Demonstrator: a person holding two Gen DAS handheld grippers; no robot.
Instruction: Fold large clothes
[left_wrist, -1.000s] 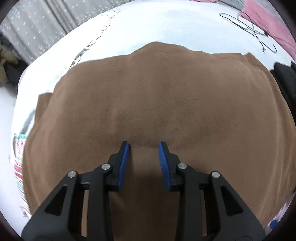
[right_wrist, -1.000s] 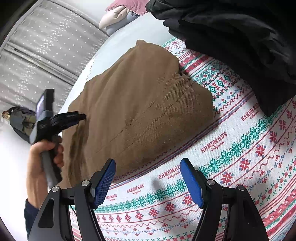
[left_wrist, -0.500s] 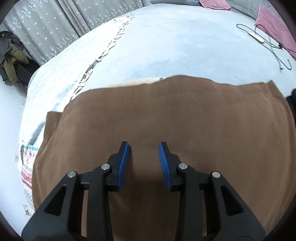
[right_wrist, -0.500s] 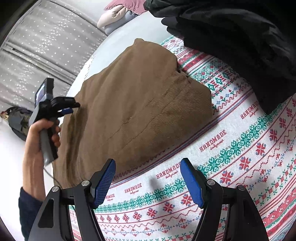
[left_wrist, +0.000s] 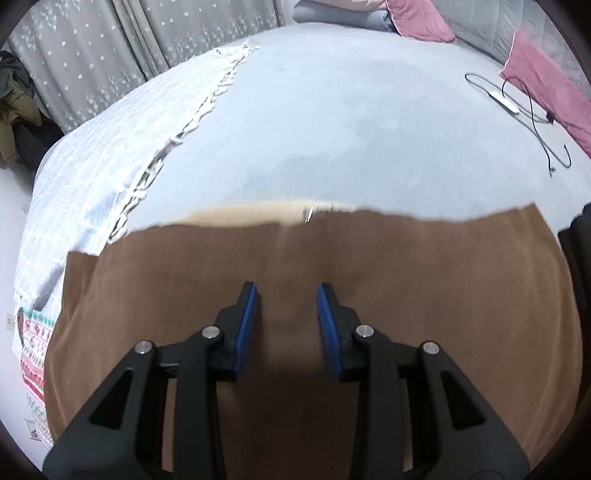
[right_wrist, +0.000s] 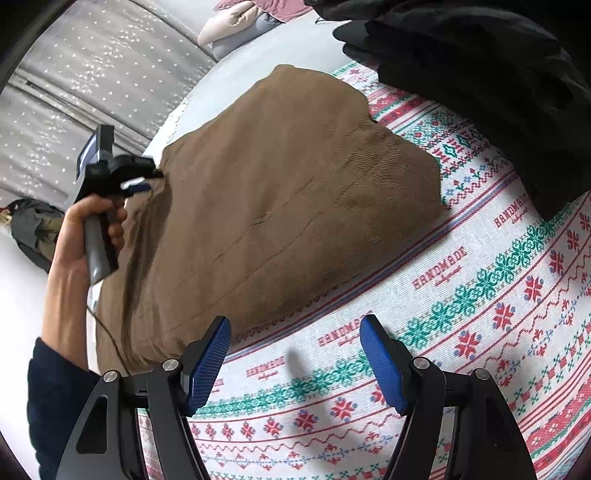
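The left gripper (left_wrist: 286, 325), jaws half spread and pinching nothing, has pulled back from the brown garment (right_wrist: 288, 192), which lies folded; the right gripper (right_wrist: 295, 365) hangs wide open over the patterned cloth (right_wrist: 480, 314).

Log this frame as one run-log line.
stage: fold in progress | brown garment: folded, on patterned cloth | left gripper: open, above garment | right gripper: open, empty | black clothes: beside garment

Left gripper (left_wrist: 287, 325) jaws parted, empty, above brown garment (left_wrist: 443, 295) on bed (left_wrist: 332, 129)
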